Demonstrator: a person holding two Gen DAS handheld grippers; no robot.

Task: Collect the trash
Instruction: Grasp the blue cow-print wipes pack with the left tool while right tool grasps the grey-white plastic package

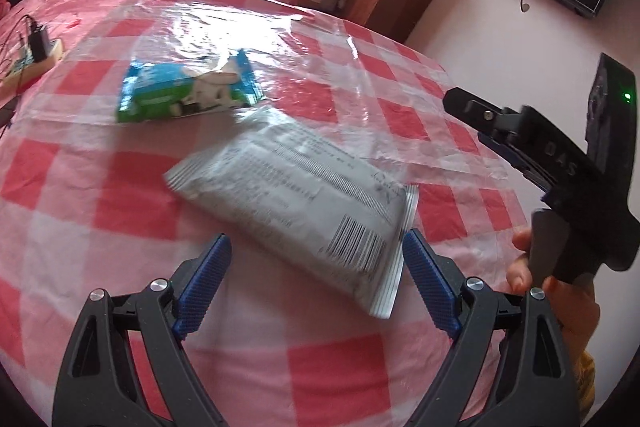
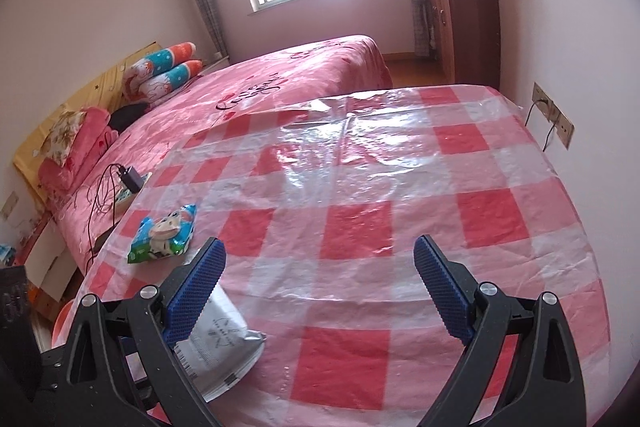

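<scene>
Silver-grey and crinkled, the snack pouch [image 1: 296, 203] lies flat on the checked plastic tablecloth [image 1: 100, 187], its barcode end reaching in between the blue pads of my left gripper [image 1: 316, 259]. Those jaws stand wide and touch nothing (the pouch sits nearer the right-hand pad). Beyond it, further ahead and to the left, rests the blue-and-green wrapper [image 1: 188, 91]. My right gripper [image 2: 320, 267] is spread wide too, with nothing in it, only bare cloth between its pads; the pouch [image 2: 220, 351] shows just behind its left finger.
</scene>
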